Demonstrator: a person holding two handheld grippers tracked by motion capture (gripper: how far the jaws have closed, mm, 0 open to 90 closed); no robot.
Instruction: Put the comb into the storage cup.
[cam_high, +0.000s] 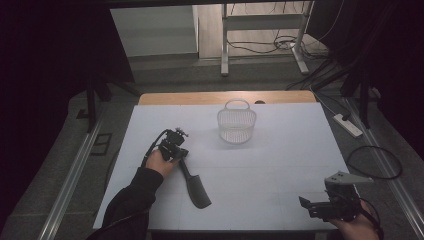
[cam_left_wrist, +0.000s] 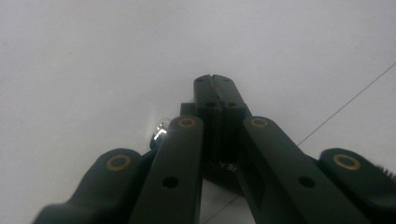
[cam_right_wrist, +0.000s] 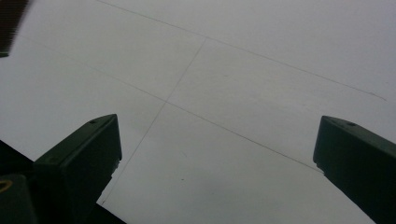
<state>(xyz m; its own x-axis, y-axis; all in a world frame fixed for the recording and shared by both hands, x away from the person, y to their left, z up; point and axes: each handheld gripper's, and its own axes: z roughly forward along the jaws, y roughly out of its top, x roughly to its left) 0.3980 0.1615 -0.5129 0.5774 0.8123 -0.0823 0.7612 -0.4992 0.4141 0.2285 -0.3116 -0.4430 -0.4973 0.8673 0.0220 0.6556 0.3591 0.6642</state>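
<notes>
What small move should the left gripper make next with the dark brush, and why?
Probably lift the brush slightly and carry it toward the basket. The left gripper has its jaws shut on the brush handle, the brush head lies on the table, and the basket stands apart, farther back. The right gripper waits open.

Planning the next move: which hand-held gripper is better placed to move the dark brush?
Left: the left hand-held gripper sits shut at the brush handle; the right hand-held gripper is open, far across the table.
</notes>
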